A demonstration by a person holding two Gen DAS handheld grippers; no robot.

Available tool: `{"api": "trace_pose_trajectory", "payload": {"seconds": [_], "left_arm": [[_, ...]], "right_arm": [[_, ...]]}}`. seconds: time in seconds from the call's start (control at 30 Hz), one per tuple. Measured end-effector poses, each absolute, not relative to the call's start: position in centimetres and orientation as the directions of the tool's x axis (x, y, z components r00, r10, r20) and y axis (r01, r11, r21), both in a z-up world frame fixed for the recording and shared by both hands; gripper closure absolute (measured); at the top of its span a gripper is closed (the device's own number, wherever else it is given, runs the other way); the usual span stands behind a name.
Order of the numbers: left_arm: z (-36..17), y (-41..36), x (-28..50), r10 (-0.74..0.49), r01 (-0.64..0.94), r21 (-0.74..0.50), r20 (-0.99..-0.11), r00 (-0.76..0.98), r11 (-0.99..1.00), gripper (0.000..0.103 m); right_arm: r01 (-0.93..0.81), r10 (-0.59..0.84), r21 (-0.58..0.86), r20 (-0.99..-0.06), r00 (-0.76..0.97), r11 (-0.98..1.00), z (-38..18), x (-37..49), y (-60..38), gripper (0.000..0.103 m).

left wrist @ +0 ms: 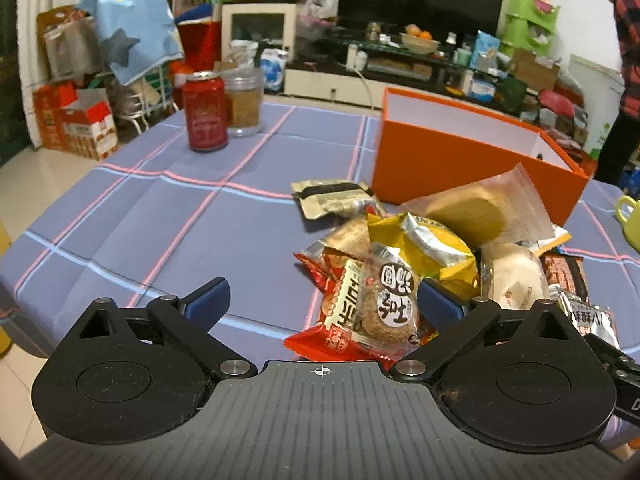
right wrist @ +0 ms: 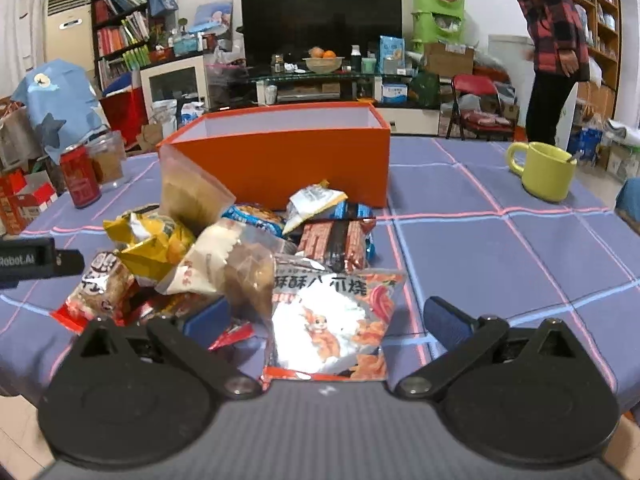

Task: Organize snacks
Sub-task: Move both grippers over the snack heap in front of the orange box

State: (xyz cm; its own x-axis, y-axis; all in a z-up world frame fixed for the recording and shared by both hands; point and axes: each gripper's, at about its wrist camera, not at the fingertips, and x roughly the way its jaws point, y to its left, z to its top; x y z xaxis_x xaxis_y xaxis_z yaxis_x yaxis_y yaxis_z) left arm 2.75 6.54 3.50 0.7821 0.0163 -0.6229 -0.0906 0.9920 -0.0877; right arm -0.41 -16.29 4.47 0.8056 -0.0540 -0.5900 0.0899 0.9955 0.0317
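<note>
A heap of wrapped snacks (left wrist: 420,256) (right wrist: 224,256) lies on the purple checked tablecloth in front of an open orange box (left wrist: 460,160) (right wrist: 288,160). My left gripper (left wrist: 324,304) is open; a round brown cake packet (left wrist: 376,308) lies between its fingers, close to the right one. My right gripper (right wrist: 326,320) is open too, and a silver-orange packet with a squirrel picture (right wrist: 332,324) lies between its fingers. The box looks empty inside as far as I can see.
A red drink can (left wrist: 205,111) (right wrist: 80,180) and a clear jar (left wrist: 244,104) stand at the far left of the table. A green mug (right wrist: 542,170) with a spoon stands at the right. A person in a red plaid top (right wrist: 548,40) stands beyond the table.
</note>
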Motion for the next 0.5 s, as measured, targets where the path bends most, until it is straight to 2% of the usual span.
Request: {"api": "trace_pose_trajectory", "payload": {"seconds": [0.07,0.13,0.2,0.3,0.37,0.5], "left_arm": [[4.0,6.4,2.5,0.023,-0.094,-0.091,-0.588,0.808,0.991,0.006],[4.6,6.3,2.1,0.014,-0.075,-0.09,-0.54,0.842,0.993,0.006],[5.1,6.0,1.7,-0.001,-0.05,-0.088,-0.501,0.866,0.995,0.006],[5.4,5.9,1.4,-0.008,-0.036,-0.086,-0.462,0.887,0.996,0.006],[5.5,6.0,1.3,-0.006,-0.038,-0.087,-0.45,0.893,0.995,0.006],[5.8,6.6,1.3,-0.024,-0.047,-0.146,-0.45,0.893,0.988,0.006]], "right_arm": [[0.099,-0.043,0.067,-0.573,0.818,0.993,4.8,-0.5,-16.9,0.001],[0.112,-0.058,0.082,-0.491,0.869,0.99,5.9,-1.5,-17.1,0.001],[0.111,-0.087,0.049,-0.341,0.936,0.993,7.2,-3.2,-16.7,0.001],[0.087,-0.089,-0.028,-0.069,0.994,0.996,8.2,-6.2,-15.7,0.001],[0.039,-0.026,-0.119,0.115,0.993,0.992,8.1,-8.1,-14.9,0.001],[-0.007,0.088,-0.239,0.33,0.94,0.971,7.9,-11.1,-13.4,0.001]]}}
